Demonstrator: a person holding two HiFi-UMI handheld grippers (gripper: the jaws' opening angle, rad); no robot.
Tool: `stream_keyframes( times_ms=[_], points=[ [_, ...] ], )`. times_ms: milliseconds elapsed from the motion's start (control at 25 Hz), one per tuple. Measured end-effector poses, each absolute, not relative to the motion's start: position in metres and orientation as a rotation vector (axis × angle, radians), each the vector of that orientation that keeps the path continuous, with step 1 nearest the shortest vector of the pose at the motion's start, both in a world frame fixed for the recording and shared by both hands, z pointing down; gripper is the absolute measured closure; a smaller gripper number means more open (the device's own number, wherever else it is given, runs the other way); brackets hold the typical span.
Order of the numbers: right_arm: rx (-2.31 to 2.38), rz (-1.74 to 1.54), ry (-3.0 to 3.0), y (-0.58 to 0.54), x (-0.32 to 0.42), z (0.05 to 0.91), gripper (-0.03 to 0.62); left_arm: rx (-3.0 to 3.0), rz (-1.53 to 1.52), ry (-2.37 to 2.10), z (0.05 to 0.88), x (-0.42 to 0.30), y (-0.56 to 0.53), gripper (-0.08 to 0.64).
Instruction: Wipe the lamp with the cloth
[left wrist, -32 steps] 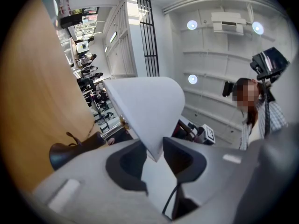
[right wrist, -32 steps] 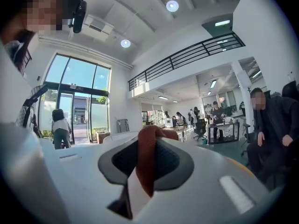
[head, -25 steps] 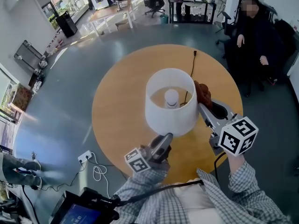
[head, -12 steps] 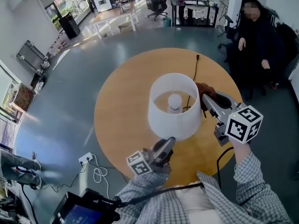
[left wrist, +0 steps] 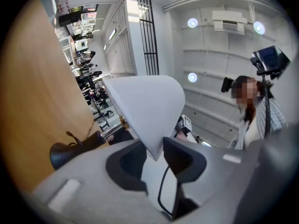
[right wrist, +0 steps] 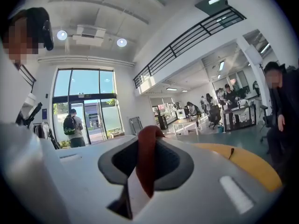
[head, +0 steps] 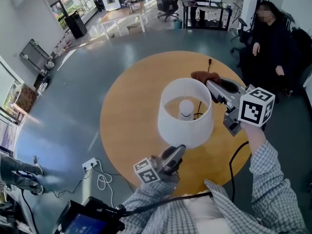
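Note:
A lamp with a white drum shade (head: 185,113) and a lit bulb (head: 185,107) stands on the round wooden table (head: 129,111). My left gripper (head: 174,153) is below the shade in the head view, shut on the shade's lower rim. The left gripper view shows the shade's edge (left wrist: 149,111) wedged between the pads of the left gripper (left wrist: 156,150), with the dark lamp base (left wrist: 65,153) behind. My right gripper (head: 210,85) is at the shade's upper right rim, shut on a reddish-brown cloth (head: 201,75). A fold of the cloth (right wrist: 147,148) shows in the right gripper (right wrist: 145,160).
The lamp's black cord (head: 209,63) runs across the far side of the table. A person in black (head: 270,43) sits beyond the table at the right. A power strip with white cable (head: 92,165) lies on the floor at the left.
My right gripper has carried the cloth up and away along the shade's right side, to its far upper rim. The left gripper has kept its hold on the rim.

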State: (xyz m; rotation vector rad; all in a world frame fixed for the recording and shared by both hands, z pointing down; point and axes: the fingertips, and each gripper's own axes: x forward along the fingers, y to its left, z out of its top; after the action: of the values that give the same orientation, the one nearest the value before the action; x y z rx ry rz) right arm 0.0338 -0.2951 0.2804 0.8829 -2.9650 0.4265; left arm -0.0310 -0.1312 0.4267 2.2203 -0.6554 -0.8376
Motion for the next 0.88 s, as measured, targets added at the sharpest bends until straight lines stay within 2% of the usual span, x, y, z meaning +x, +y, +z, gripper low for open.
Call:
stream_keyframes(
  times_ms=[360, 880],
  points=[
    [0.795, 0.655, -2.787, -0.314, 0.047, 0.368, 0.518, 2.224, -0.827, -0.647, 0.425, -0.028, -0.130, 0.449],
    [0.262, 0.525, -2.736, -0.333, -0.013, 0.342, 0.518, 2.234, -0.821, -0.641, 0.429, -0.027, -0.129, 0.451]
  ],
)
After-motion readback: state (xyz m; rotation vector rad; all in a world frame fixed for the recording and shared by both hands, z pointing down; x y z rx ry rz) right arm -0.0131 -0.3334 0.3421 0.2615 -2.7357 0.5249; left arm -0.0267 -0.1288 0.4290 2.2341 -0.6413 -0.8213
